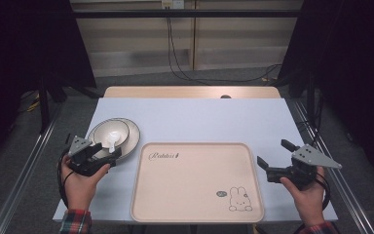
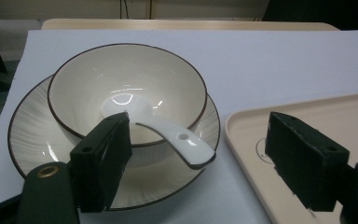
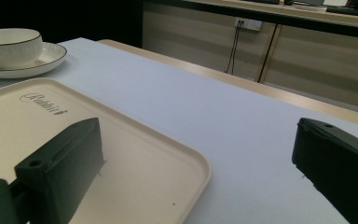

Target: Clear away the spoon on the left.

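Observation:
A cream bowl (image 1: 108, 130) with a dark rim sits on a matching plate (image 1: 133, 132) at the table's left. A white spoon (image 2: 177, 140) lies in the bowl (image 2: 126, 79), its handle sticking out over the rim toward my left gripper (image 2: 200, 125). That gripper (image 1: 105, 151) is open, its jaws standing either side of the spoon handle, just short of the plate (image 2: 32, 140). A beige tray (image 1: 197, 183) with a rabbit drawing lies in the middle. My right gripper (image 1: 274, 154) is open and holds nothing, hovering just off the tray's right edge.
The tray (image 3: 121, 140) rim lies below the right gripper (image 3: 196, 140), with bare white table beyond it. The bowl (image 3: 9, 46) and plate (image 3: 51, 53) stand far off in that view. Cables hang at the back wall. The table's edges are close to both hands.

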`<move>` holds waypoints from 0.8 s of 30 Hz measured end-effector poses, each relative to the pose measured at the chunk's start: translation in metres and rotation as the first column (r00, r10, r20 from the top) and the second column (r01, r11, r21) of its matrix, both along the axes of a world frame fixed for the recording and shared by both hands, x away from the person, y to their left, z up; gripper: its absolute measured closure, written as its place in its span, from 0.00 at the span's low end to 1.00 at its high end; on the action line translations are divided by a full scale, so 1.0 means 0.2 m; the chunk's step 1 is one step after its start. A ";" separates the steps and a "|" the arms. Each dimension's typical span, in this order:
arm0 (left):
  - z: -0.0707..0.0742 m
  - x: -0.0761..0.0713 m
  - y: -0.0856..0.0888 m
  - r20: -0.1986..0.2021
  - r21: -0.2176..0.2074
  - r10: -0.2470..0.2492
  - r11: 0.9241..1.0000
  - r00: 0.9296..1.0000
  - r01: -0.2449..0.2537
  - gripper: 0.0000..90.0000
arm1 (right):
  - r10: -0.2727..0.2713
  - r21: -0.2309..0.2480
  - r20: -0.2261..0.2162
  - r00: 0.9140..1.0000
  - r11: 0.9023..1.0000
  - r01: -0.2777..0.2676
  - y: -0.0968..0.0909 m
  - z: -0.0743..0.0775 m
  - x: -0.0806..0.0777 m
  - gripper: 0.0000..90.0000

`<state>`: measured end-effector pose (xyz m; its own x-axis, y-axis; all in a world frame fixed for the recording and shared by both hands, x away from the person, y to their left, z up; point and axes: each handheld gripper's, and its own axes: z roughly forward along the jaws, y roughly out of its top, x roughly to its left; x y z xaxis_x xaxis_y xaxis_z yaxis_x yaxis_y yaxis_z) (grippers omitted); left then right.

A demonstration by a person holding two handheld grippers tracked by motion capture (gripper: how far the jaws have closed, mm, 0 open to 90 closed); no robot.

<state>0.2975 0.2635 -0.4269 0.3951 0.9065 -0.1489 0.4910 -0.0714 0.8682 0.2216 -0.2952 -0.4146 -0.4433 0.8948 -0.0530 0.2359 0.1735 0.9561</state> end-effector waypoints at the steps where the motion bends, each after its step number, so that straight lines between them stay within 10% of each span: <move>1: 0.00 0.00 0.00 0.001 0.001 0.003 1.000 1.000 -0.003 0.26 | -0.004 -0.002 0.002 1.000 1.000 0.004 0.00 0.00 0.00 0.02; 24: -0.04 0.00 0.04 -0.005 0.060 0.010 0.998 1.000 -0.010 0.59 | 0.017 -0.004 0.004 1.000 1.000 -0.017 0.00 0.00 0.00 0.02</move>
